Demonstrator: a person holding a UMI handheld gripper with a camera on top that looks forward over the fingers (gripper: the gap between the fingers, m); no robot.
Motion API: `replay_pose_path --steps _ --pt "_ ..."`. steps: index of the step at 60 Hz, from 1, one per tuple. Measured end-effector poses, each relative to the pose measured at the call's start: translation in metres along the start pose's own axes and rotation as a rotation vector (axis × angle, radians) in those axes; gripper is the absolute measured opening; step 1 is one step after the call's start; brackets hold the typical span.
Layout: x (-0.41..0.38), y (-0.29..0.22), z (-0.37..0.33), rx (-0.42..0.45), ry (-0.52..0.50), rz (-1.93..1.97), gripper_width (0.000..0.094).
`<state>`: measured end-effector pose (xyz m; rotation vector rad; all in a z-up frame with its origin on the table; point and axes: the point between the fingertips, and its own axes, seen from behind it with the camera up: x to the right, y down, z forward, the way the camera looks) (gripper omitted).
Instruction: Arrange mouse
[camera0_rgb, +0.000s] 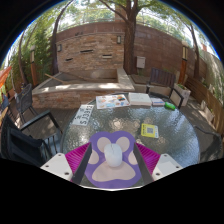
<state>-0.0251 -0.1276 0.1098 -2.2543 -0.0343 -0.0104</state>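
A white mouse (112, 150) rests on a purple mouse pad (111, 172) printed with a beige paw, on a glass patio table (125, 122). My gripper (112, 152) is open. Its magenta pads (79, 157) stand wide at either side of the mouse pad. The mouse lies between the fingers with a clear gap on each side, touching neither. The near edge of the mouse pad is hidden below the fingers.
Beyond the mouse a small yellow card (150, 130) lies on the glass. Farther back are a newspaper (83, 113), open magazines (111, 100), a book (140, 98) and a green object (170, 105). Dark chairs (35, 128) flank the table. A brick wall (95, 48) stands behind.
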Motion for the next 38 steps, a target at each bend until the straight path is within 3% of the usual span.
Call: replay_pose_path --steps 16,38 --pt "-0.004 -0.013 -0.124 0.056 0.025 -0.006 0.0869" --pt "-0.013 0.049 -0.22 0.036 0.013 -0.032 0.0846"
